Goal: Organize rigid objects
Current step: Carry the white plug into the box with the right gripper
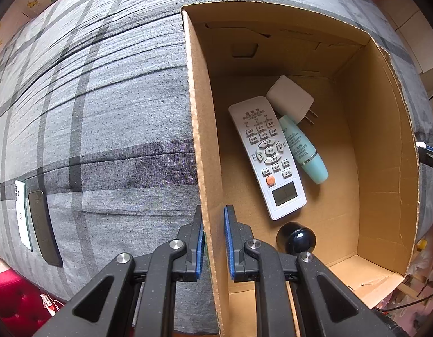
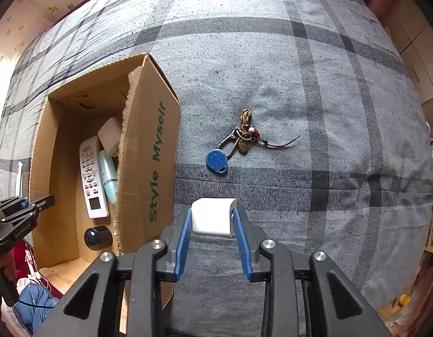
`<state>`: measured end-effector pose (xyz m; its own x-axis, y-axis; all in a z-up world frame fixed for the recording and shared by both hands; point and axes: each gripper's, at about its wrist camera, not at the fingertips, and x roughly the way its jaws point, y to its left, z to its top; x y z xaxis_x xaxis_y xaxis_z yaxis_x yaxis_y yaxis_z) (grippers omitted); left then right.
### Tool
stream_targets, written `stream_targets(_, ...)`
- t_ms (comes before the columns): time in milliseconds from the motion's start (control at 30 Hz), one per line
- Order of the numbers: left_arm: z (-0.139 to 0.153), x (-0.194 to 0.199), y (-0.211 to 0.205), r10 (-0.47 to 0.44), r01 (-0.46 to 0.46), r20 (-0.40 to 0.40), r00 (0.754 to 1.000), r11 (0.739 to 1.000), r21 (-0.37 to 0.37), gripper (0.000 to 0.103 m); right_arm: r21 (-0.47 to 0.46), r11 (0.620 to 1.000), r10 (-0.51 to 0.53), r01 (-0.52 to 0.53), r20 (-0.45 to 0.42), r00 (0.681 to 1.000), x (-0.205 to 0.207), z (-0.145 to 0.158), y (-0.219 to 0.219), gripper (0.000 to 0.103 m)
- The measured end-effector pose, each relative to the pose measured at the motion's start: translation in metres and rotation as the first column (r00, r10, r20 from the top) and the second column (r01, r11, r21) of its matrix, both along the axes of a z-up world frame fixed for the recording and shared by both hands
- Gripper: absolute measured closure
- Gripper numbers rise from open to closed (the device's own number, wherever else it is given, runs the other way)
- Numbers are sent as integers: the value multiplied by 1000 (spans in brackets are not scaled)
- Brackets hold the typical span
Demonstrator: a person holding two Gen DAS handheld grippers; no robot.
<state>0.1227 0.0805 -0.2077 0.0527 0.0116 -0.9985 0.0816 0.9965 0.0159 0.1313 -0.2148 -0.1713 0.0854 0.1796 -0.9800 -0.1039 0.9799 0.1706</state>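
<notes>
I have the white block (image 2: 213, 217) pinched between the right gripper (image 2: 212, 234) pads, low in the middle of the right wrist view, clear of the grey plaid bedcover (image 2: 314, 84). My left gripper (image 1: 213, 241) is clamped shut on the near wall of the box (image 1: 201, 140), steadying it.

The job now, as I judge it, is to carry the block left over that printed wall and set it down inside. I'd keep the grip firm and go over the torn top edge, not into it.

Inside, the remote (image 1: 268, 157), the teal tube (image 1: 303, 148), the charger (image 1: 290, 98) and the dark ball (image 1: 296, 238) crowd the middle; the bare floor at the right of the left wrist view is the open spot. The keys (image 2: 236, 143) lie well apart, upper middle of the right view, out of my path.
</notes>
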Motion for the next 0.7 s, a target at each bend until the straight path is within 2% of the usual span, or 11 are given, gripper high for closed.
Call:
stream_targets(400, 1, -1, 1, -2, 2, 4, 1000, 1000, -9, 90, 16, 1000, 16, -17, 39, 999, 3, 43, 21, 71)
stream_targets(700, 2, -1, 2, -6, 6, 5, 1000, 1000, -15, 90, 56, 995, 80, -84, 71, 994, 1, 68, 57, 71)
